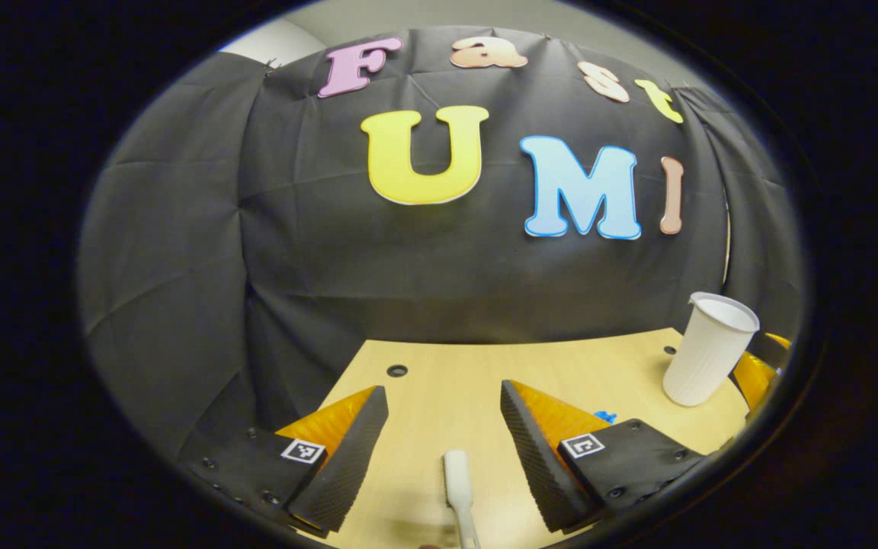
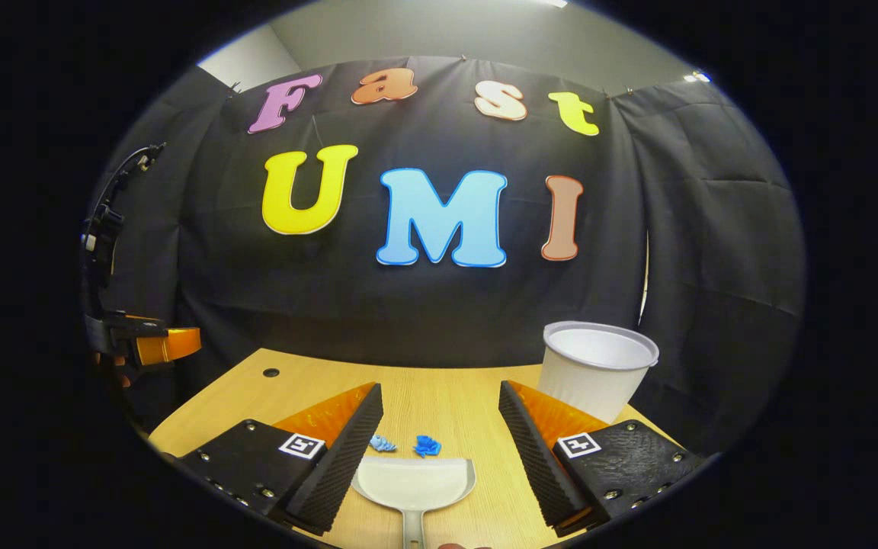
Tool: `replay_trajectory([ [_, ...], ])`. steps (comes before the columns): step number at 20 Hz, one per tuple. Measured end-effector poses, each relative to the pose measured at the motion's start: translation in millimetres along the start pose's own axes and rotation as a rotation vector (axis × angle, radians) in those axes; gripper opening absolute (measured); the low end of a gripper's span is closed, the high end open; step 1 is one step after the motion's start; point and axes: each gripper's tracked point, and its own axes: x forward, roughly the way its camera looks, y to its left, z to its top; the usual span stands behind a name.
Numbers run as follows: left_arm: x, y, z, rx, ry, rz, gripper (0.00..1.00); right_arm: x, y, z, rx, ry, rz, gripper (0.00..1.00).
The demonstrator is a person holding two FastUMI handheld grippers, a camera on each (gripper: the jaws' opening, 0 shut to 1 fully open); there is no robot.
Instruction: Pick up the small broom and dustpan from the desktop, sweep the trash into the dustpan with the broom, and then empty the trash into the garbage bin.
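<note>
Dustpan (image 2: 414,483) lay between the wide-open, empty right gripper (image 2: 440,438); blue scraps (image 2: 427,445) just beyond. Left gripper (image 1: 444,438) (likewise open, empty) straddled broom handle (image 1: 457,480). Both need closing.

Desktop (image 2: 439,396) looked like pale wood laminate, smooth with a fine grain and a soft sheen. The cup (image 2: 595,370) was white ribbed plastic, matt. Dustpan (image 2: 414,482) seemed smooth pale plastic, slightly glossy. Broom handle (image 1: 457,488) was white plastic too, smooth. The trash bits (image 2: 427,445) looked like crumpled blue paper. Gripper pads (image 2: 351,457) had a rough, finely ridged rubbery texture.
</note>
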Motion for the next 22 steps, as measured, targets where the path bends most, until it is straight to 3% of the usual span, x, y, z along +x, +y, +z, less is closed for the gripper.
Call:
replay_trajectory([
  [2,8.9,-2.3,-14.8,0.002,0.049,-0.009,0.94,2.5,1.6,-11.7,0.005,0.036,0.010,0.95],
  [4,18.8,-3.5,-32.8,0.001,0.103,-0.015,1.00,4.7,3.1,-23.0,0.008,0.070,0.018,0.95],
  [5,23.4,-4.9,-42.9,-0.005,0.136,-0.019,0.94,6.0,3.4,-28.5,0.008,0.089,0.020,0.95],
  [7,31.2,-6.2,-64.3,-0.026,0.206,-0.027,1.00,8.1,3.5,-40.8,0.006,0.126,0.028,0.95],
  [10,46.3,-2.3,-104.7,-0.048,0.335,-0.018,0.94,11.6,3.3,-62.4,0.002,0.188,0.039,0.95],
  [13,61.4,6.5,-142.5,-0.040,0.442,-0.005,1.00,15.1,1.6,-79.9,0.001,0.242,0.046,0.95],
  [22,79.9,37.2,-215.4,-0.088,0.685,0.015,0.97,14.7,-3.1,-141.2,0.011,0.428,0.050,0.96],
])
